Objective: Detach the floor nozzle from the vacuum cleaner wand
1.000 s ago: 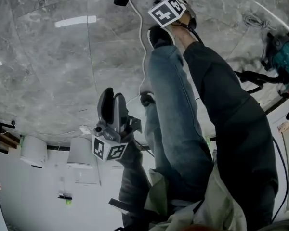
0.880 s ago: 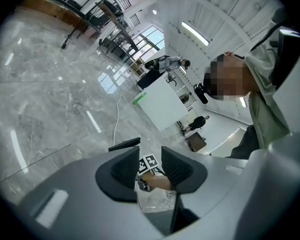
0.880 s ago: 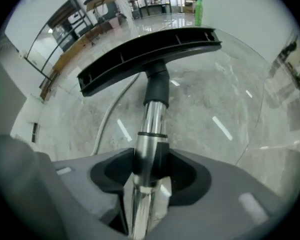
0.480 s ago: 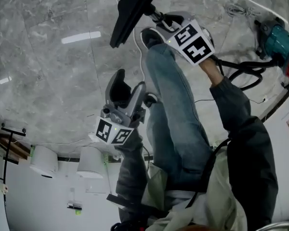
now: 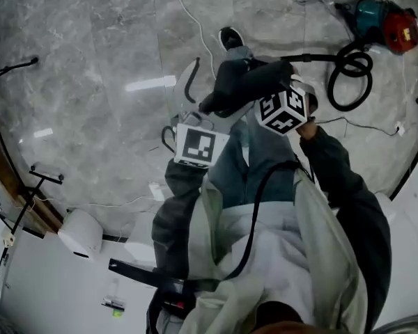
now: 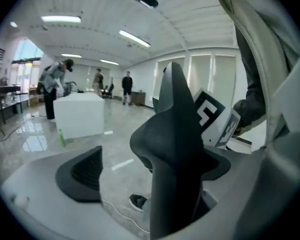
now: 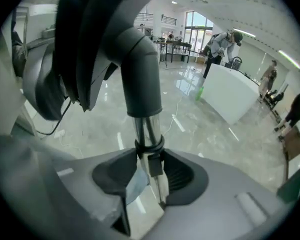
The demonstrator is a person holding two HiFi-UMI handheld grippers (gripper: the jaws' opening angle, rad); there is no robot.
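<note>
The dark floor nozzle [image 5: 242, 83] hangs in the air between both grippers, well above the floor. My right gripper [image 7: 146, 176] has just been closing and is shut on the chrome wand tube [image 7: 151, 156], just under the nozzle's grey neck [image 7: 137, 74]. My left gripper [image 6: 150, 181] has just been opening. The nozzle's dark body [image 6: 177, 149] stands between its wide jaws, with a clear gap to the left pad [image 6: 82, 174]; the other pad is hidden behind it. Both marker cubes [image 5: 195, 145] [image 5: 282, 108] sit close together in the head view.
The teal and red vacuum body [image 5: 380, 18] lies on the floor at the far right with its black hose [image 5: 348, 68] coiled beside it. A white cable [image 5: 188, 19] trails past my shoe [image 5: 230, 39]. A white counter [image 6: 80, 115] and several people stand far off.
Both grippers have risen toward the camera and come together, lifting the nozzle off the floor. The left jaws have spread wide. The vacuum body now shows farther away.
</note>
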